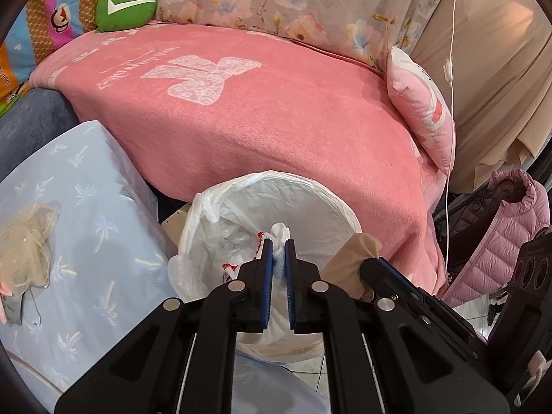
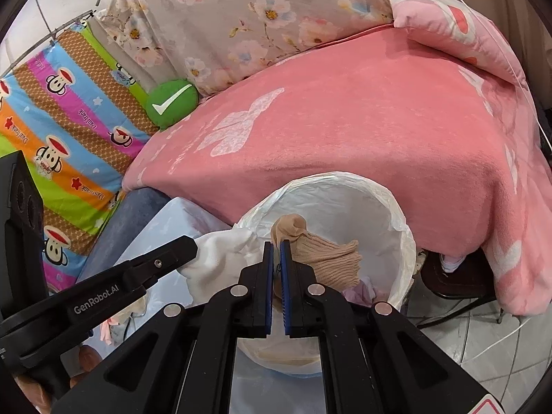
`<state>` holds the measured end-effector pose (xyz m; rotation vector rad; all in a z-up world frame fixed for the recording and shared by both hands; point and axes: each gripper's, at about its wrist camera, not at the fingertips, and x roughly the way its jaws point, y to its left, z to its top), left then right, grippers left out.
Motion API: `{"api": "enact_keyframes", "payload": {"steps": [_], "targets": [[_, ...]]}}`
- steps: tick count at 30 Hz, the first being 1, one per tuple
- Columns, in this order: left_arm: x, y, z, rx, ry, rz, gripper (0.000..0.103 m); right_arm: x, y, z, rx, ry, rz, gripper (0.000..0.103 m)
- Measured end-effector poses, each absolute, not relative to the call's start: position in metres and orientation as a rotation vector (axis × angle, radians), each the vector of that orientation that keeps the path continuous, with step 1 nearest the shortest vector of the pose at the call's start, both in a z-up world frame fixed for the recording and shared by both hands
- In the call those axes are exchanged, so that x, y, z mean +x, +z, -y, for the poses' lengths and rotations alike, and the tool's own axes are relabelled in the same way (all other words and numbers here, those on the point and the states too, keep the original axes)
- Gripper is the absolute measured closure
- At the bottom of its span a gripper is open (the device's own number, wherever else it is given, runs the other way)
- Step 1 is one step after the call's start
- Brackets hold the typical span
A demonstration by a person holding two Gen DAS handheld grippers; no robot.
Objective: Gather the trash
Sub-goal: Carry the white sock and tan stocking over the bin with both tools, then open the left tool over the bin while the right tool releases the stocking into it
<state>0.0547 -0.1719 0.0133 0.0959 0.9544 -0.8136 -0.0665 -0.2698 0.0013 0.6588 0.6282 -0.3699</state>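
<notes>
Left hand-held gripper point(image 1: 278, 245) clenched on a white cloth scrap point(image 1: 280, 233), held right over the open bin w/ white liner point(image 1: 321, 200). Right hand-held gripper point(image 2: 276, 246) clenched on a beige stocking point(image 2: 324, 258), also above the bin mouth, just beside the left one. Pink blanket point(image 1: 276, 120) on the bed beyond both. Crumpled clear plastic point(image 1: 26, 241) lies well to the left on a pale blue sheet point(image 1: 96, 207).

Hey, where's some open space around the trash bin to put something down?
The pink blanket lies bare from the bin to the green cushion and pink pillow. Over the bin it is crowded: both grippers, left gripper, right gripper, hold cloth there.
</notes>
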Motion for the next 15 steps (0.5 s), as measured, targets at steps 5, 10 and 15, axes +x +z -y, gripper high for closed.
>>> {"api": "enact_keyframes", "payload": {"steps": [5,10,15], "targets": [[0.054,0.010,0.180,0.106,-0.816,-0.966,0.096,-0.068,0.000,0.273,0.668,-0.370,-0.624,0.099],[0.055,0.007,0.183,0.114,-0.811,-0.968,0.095,-0.067,-0.001,0.276,0.669,-0.370,-0.624,0.099],[0.059,0.000,0.184,0.109,-0.804,-0.990,0.095,-0.066,-0.004,0.277,0.671,-0.370,-0.627,0.099]]}}
